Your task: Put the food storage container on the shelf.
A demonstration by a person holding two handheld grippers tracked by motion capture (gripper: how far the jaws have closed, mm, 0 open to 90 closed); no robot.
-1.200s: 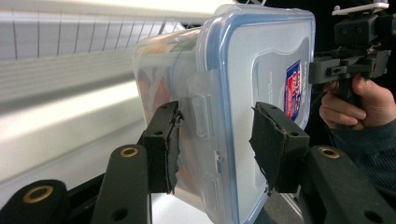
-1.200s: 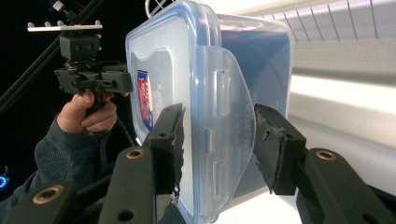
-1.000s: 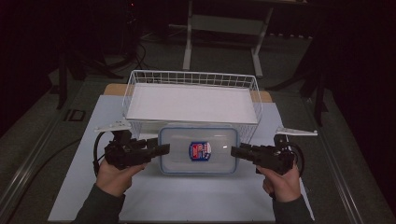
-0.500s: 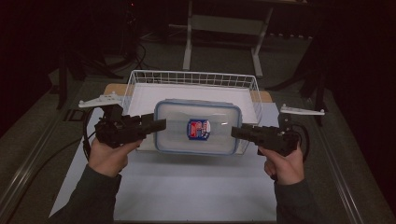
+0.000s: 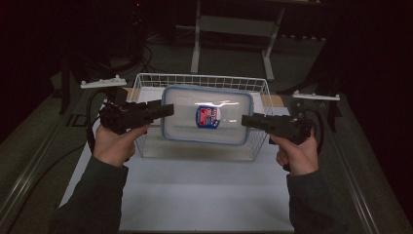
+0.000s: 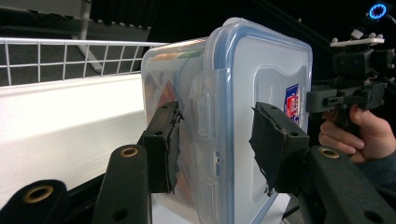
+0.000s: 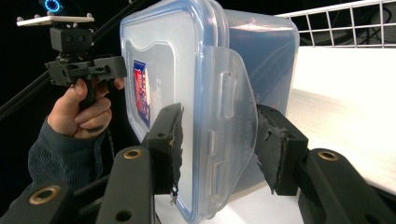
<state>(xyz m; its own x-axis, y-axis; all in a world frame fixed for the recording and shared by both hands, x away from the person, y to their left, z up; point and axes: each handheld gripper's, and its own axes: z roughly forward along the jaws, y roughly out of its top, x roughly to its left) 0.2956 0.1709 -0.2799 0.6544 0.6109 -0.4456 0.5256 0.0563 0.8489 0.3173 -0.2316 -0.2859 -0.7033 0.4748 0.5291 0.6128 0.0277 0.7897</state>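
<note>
A clear plastic container (image 5: pixel 207 122) with a blue-rimmed lid and a red and blue label hangs in the air over the white wire basket (image 5: pixel 199 78). My left gripper (image 5: pixel 168 109) is shut on its left end and my right gripper (image 5: pixel 246 119) on its right end. In the left gripper view the pads (image 6: pixel 163 140) press the container (image 6: pixel 261 93) at a side clip, one on the body and one on the lid. The right gripper view has its pads (image 7: pixel 166 144) clamping the other clip of the container (image 7: pixel 177 70). Each view also takes in the opposite hand and gripper.
The basket stands on a white sheet (image 5: pixel 204 195) that covers the table, with a white liner (image 6: pixel 70 121) inside it. Metal rails (image 5: pixel 29 170) run along both table sides. A stand with metal legs (image 5: pixel 197 44) is behind the table, and cables trail from both grippers.
Both hands have lifted the container off the sheet in front of the basket and carried it up and away from the person, so it now hangs above the basket.
</note>
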